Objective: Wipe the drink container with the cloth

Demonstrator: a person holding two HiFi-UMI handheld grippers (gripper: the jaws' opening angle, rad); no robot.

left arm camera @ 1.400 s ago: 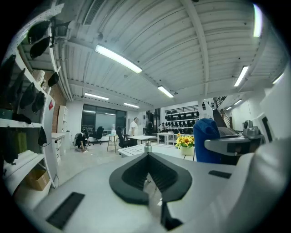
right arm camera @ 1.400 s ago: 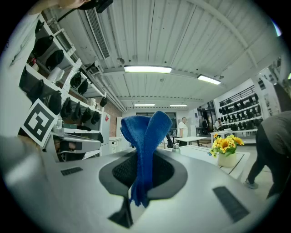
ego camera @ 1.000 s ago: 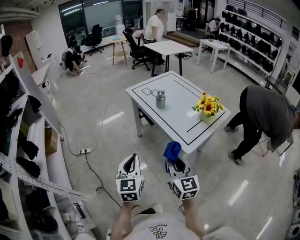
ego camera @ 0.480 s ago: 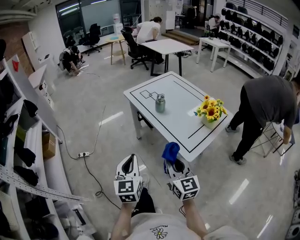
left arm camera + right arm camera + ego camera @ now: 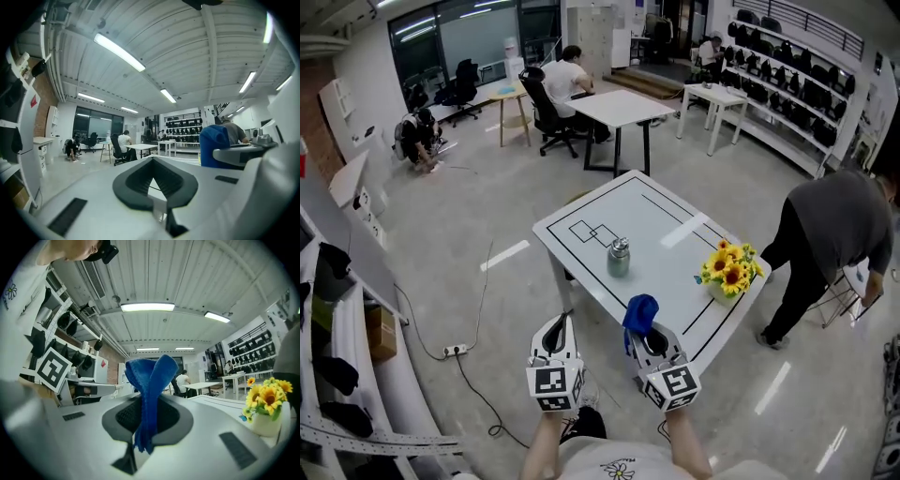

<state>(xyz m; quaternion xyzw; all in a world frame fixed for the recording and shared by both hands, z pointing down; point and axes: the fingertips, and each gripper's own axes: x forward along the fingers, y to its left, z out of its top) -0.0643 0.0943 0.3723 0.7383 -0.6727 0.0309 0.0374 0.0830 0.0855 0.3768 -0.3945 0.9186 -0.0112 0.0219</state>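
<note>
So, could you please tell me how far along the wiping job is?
Done: the blue cloth is clamped in the right claw. In hand: both claws point toward the table, well short of the drink container; the left claw is shut and empty. Left: the container stands untouched on the table, so all the wiping remains.

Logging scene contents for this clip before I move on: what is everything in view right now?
Square white table with black lines: one, white, centre of floor.
Small metal drink container: one, silver, mid-table.
Potted sunflowers: one bunch, yellow, near table's right corner.
Person bending over: one, grey top, right of table.
Blue cloth: one, blue, held off the table, near side.
Left gripper: one, white, fingers shut, empty.
Right gripper: one, white, fingers shut on cloth.
</note>
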